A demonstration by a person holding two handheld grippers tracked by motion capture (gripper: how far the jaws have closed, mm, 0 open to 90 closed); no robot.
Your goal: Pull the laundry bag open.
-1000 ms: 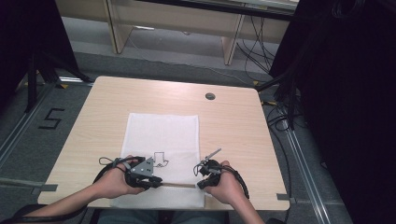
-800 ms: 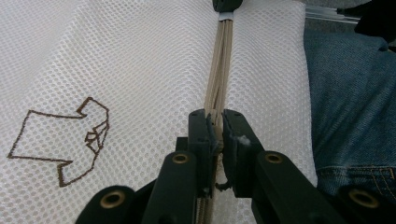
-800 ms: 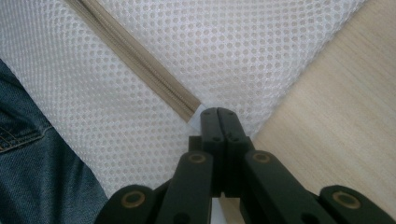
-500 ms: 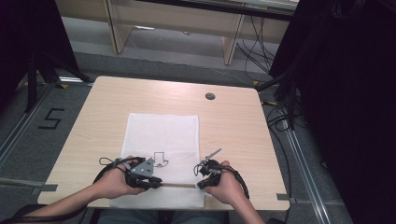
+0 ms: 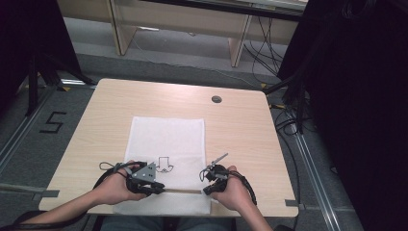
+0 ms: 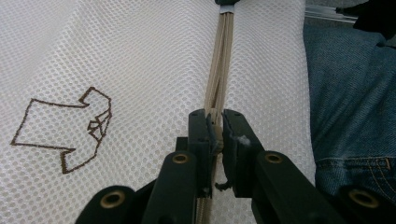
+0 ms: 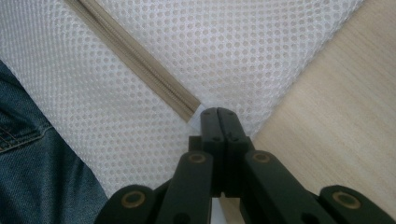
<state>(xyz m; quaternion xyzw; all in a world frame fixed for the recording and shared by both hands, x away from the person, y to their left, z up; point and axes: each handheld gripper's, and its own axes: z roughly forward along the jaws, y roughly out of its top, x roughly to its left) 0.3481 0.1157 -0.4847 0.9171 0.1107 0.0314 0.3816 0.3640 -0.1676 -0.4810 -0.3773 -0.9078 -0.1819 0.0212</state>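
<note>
Down at the near edge of the tabletop (image 5: 120, 103), a white mesh bag (image 5: 168, 139) lies flat, its far part spread toward the middle of the wood and its near part hanging over the edge above the person's jeans (image 6: 350, 93); a beige zipper (image 6: 219, 70) runs along the bag close to that edge, and a small brown arrow-like drawing (image 6: 65, 130) sits on the mesh just beyond it. On the left, the left gripper (image 5: 153, 186) rests on the bag's near left part, held by the left hand (image 5: 115, 187); in the left gripper view its jaws are clamped on the zipper, pinching a small piece at the zipper line between the pads, with mesh to either side. Bare wood lies open to the left of the bag, and far more beyond it up to the round hole (image 5: 216, 99) near the far edge. To the right, the right gripper (image 5: 210, 185) sits at the bag's near right corner in the right hand (image 5: 231, 190); in the right gripper view its jaws are pressed together on the white end of the zipper, right where the mesh border meets the wood. Clear wood stretches right of it to the side edge. Compared with the earlier frames, nothing differs; both hands, both grippers and the bag lie as before.
</note>
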